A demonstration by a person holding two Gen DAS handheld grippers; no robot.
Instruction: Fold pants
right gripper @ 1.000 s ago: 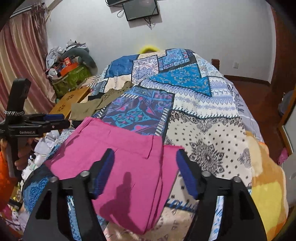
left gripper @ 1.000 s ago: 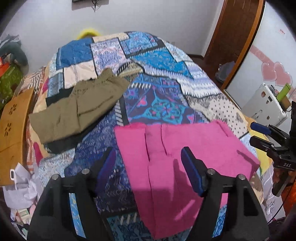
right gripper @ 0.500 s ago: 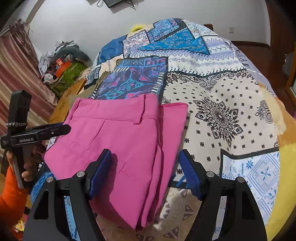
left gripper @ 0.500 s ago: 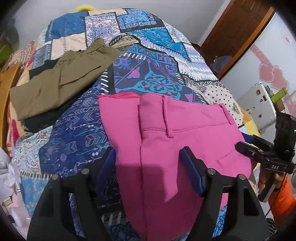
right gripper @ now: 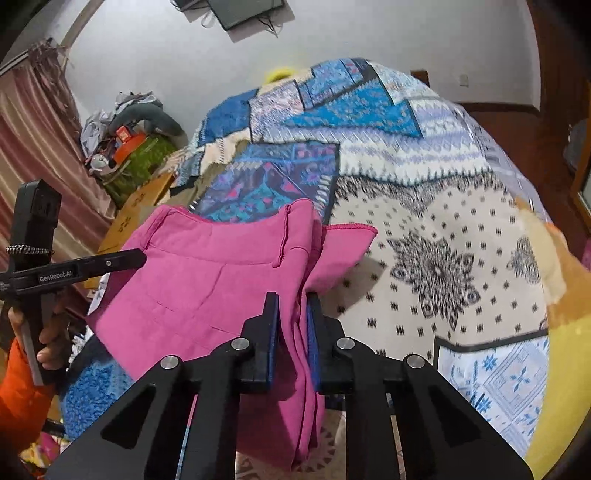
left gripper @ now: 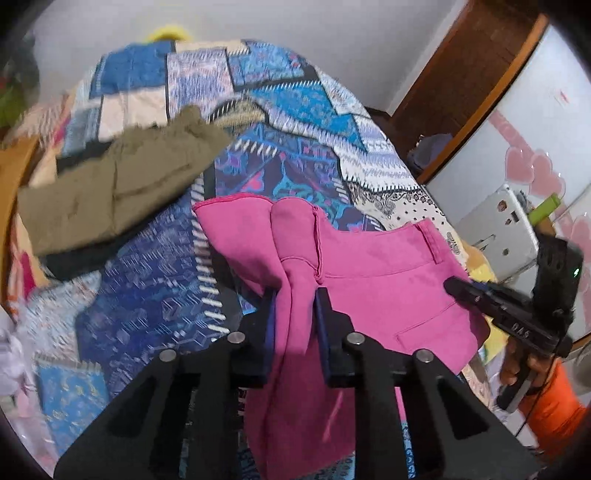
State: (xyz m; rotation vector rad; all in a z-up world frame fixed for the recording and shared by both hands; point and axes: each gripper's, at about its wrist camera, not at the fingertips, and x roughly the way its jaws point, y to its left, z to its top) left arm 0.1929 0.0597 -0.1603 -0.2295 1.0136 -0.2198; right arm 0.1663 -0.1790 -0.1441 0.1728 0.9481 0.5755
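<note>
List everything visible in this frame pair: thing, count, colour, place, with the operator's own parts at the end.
pink pants: one, pink, near edge of bed, lifted at two points
olive pants: one, olive, folded, far left on bed
bedspread: one, blue-white patchwork, covers bed
wall screen: one, black, on far wall
curtain: one, dusty pink, left of bed
left gripper: black, blue pads, shut on pink pants
right gripper: black, blue pads, shut on pink pants

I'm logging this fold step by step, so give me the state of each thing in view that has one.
pink pants: folded in half, pinched at both sides, lifted off the bedspread
left hand-held gripper: shut on the pink pants
right hand-held gripper: shut on the pink pants
olive pants: folded, lying on the bedspread, untouched
bedspread: spread over the bed
</note>
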